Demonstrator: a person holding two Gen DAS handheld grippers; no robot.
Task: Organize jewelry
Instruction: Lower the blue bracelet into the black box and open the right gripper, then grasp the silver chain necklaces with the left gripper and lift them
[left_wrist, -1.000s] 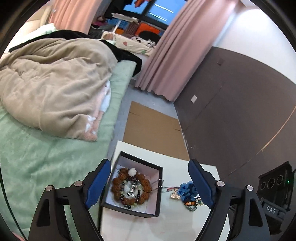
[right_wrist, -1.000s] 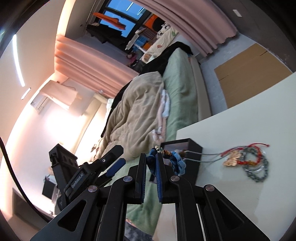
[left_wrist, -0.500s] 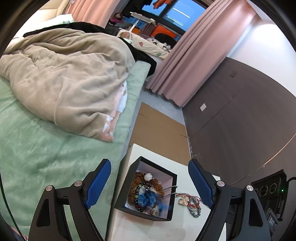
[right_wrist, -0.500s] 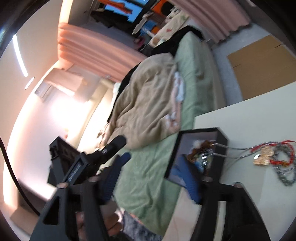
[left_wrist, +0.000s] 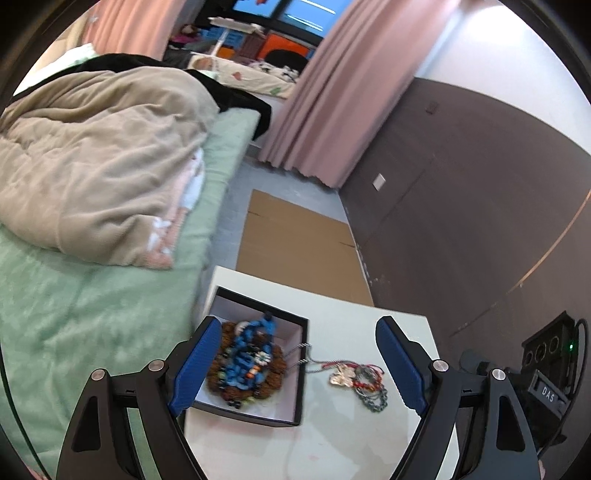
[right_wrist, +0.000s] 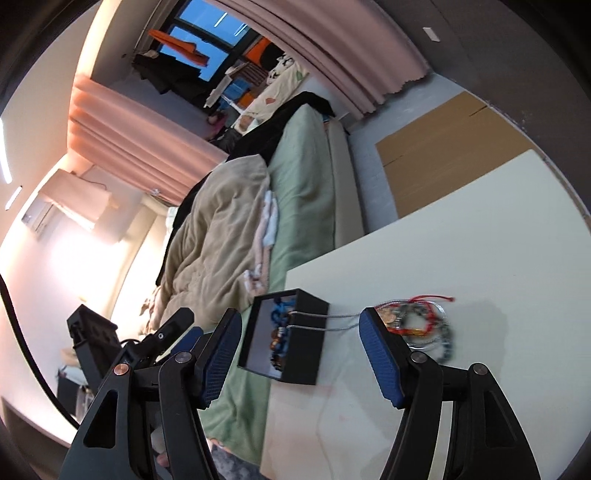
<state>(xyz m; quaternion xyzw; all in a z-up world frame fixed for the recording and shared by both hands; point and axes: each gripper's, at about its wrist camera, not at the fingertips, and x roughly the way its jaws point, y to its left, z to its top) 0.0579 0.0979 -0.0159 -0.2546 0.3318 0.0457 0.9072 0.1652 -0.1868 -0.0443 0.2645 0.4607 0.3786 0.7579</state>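
Left wrist view. The left gripper (left_wrist: 299, 365) hangs over the near end of the counter (left_wrist: 369, 317), its fingers (left_wrist: 195, 365) wide apart with nothing clamped between them. The black box (left_wrist: 301, 373) sits at the counter's left edge beside the bed (left_wrist: 85, 314). A blue bead string (left_wrist: 249, 352) now lies inside the box on top of the brown bead bracelet (left_wrist: 275, 371); a second ago it was outside, to the right of the box. A silver chain (left_wrist: 314, 360) runs over the box's right wall to a heap of loose pieces (left_wrist: 364, 380) on the counter, comprising a pale pendant, red cord and a dark chain. The heap is not yet boxed.

Right wrist view. The right gripper (right_wrist: 299, 350) has just been opening: a second ago its fingers were pinched on the blue bead string; they now stand apart and empty. The box (right_wrist: 306, 343) shows between them, well ahead of the tips, with blue beads (right_wrist: 279, 308) inside. The heap (right_wrist: 424, 325) lies just past the right fingertip; this part is blurred, so contact cannot be ruled out.

Assessment. One item has been delivered and released. The heap with its trailing chain appears to be the remaining work. The chain straddling the wall could snag the box when lifted.
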